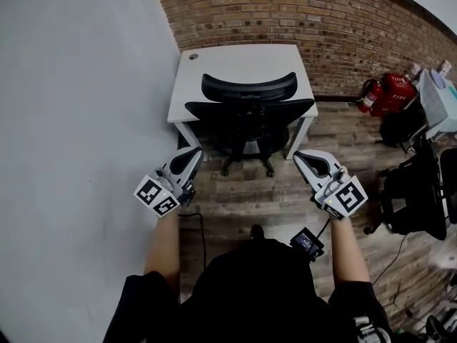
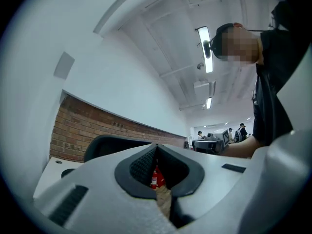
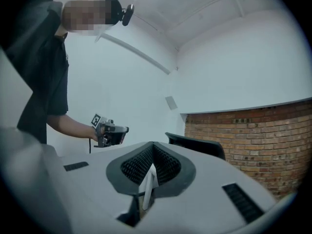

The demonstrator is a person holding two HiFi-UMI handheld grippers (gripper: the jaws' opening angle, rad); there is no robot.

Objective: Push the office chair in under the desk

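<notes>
The office chair (image 1: 250,111) stands at the desk (image 1: 214,63), which backs against the wall (image 1: 285,13)

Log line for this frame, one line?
office chair: pushed in under desk | left tongs: shut, empty, off chair | right tongs: shut, empty, off chair

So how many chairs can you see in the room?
2. One black office chair stands at the white desk. Another black chair is near the right edge of the head view. More may be hidden past that edge.
</notes>
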